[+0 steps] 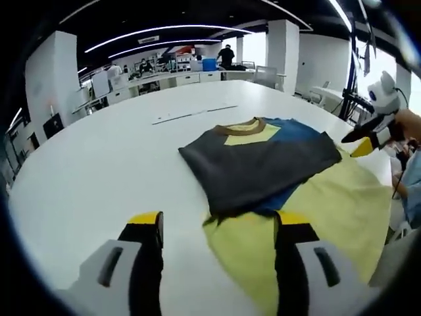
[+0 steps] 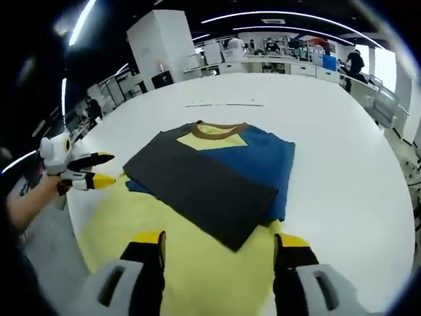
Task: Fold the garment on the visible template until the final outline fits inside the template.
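Partly folded garment (image 2: 217,174) lying on the white table (image 2: 329,118), grey panel over blue and yellow. Left gripper (image 1: 219,230) and right gripper (image 2: 219,247): jaws spread, holding nothing.

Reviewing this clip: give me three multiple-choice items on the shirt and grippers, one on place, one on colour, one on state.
1. Where does the yellow, blue and dark grey T-shirt lie?
A. white table
B. floor
C. chair
2. What colour is its collar band?
A. red
B. brown
C. white
3. How do the right gripper's jaws stand?
A. shut on cloth
B. shut empty
C. open

Answers: 1 A, it is spread on the white table. 2 B, a brown band rings the neck. 3 C, its jaws stand apart over the yellow hem, holding nothing.
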A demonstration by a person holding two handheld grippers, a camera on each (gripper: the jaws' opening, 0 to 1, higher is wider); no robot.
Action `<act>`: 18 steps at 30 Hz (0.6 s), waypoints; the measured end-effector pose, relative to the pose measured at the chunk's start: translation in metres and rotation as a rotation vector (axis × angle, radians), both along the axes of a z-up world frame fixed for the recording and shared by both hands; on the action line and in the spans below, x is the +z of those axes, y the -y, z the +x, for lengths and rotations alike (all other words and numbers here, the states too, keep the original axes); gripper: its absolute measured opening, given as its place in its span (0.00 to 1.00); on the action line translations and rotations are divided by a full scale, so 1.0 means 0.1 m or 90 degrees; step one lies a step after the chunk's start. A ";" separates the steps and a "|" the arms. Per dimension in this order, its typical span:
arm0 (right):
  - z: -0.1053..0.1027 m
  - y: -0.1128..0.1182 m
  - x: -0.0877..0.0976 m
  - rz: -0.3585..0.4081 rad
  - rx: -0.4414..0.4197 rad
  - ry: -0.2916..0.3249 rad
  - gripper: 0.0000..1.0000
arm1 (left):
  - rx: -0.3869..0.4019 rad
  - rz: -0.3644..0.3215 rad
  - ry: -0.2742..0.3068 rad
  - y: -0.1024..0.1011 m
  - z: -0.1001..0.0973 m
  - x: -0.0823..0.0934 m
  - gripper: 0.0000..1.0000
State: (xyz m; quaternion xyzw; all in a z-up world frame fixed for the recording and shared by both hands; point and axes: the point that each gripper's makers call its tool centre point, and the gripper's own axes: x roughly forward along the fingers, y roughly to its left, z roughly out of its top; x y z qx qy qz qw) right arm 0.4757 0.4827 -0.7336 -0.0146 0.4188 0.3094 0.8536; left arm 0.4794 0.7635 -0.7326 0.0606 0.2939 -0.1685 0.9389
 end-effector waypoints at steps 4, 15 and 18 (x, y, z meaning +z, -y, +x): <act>-0.11 0.00 0.05 -0.002 0.039 0.002 0.80 | -0.025 0.002 0.009 0.02 -0.08 0.09 0.76; -0.56 0.00 0.17 -0.013 0.170 -0.007 0.95 | -0.099 -0.011 0.013 0.18 -0.40 0.24 0.94; -0.68 0.01 0.18 -0.013 0.198 -0.006 0.97 | -0.123 -0.012 0.012 0.24 -0.49 0.25 0.97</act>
